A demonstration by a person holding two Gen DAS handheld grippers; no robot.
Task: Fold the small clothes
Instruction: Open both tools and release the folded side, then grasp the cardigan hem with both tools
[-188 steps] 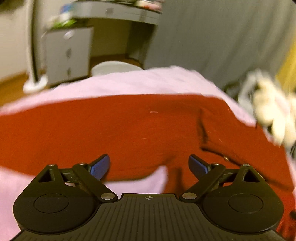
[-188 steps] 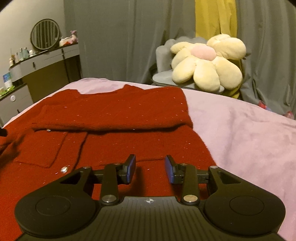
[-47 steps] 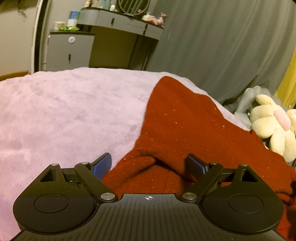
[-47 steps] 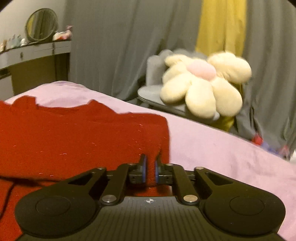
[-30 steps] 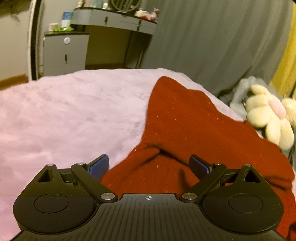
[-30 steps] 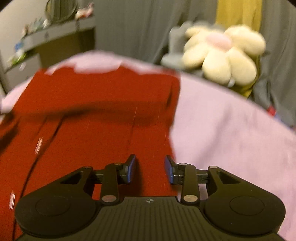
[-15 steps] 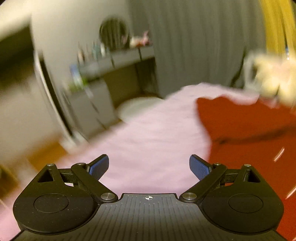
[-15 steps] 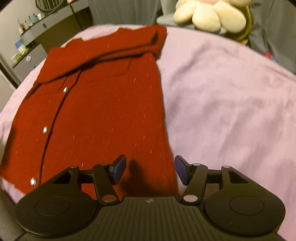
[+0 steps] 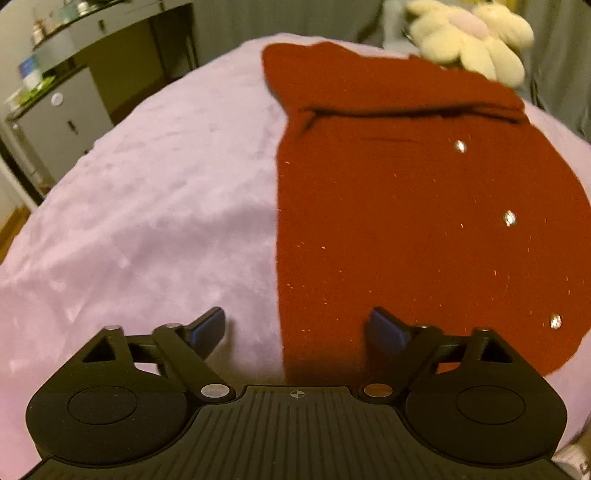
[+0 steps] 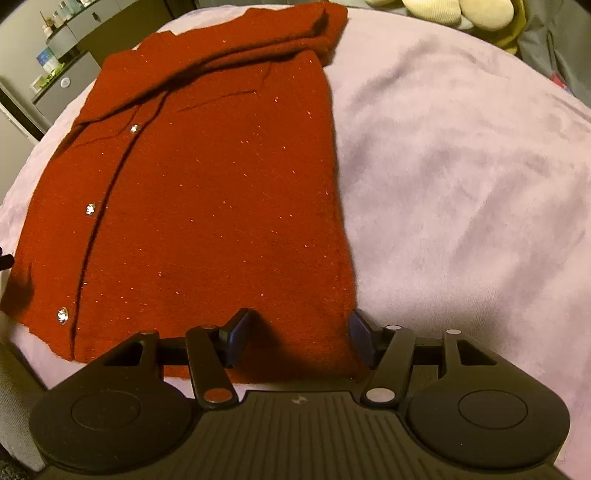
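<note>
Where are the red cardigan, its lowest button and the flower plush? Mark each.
red cardigan [image 10: 221, 206]: right wrist view, middle of the front panel.
lowest button [image 10: 62, 315]: right wrist view, its shiny face.
flower plush [image 9: 469, 40]: left wrist view, a cream petal.

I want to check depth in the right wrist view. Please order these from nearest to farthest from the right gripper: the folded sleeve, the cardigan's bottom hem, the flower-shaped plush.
1. The bottom hem, lying directly between the open fingers of the right gripper.
2. The folded sleeve, across the far end of the red cardigan.
3. The flower-shaped plush, beyond the bed, at the top right edge.
</note>
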